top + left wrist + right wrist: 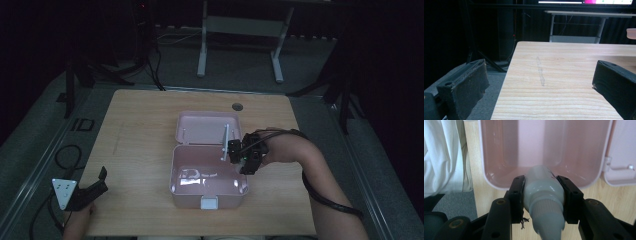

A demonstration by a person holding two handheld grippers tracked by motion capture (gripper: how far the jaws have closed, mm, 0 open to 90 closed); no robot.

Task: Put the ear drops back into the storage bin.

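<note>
Pink box (209,182) sat open mid-table, lid (207,127) flat behind it; we saw broad bare wood to its left. Left gripper (91,187) rested near table's (564,65) front-left corner, jaws spread wide, nothing between. Right gripper (543,195) hovered at box's right rim, jaws pinching grey bottle (544,192). Bottle's long axis ran along jaws, capped nozzle toward our camera, body out over box interior.
</note>
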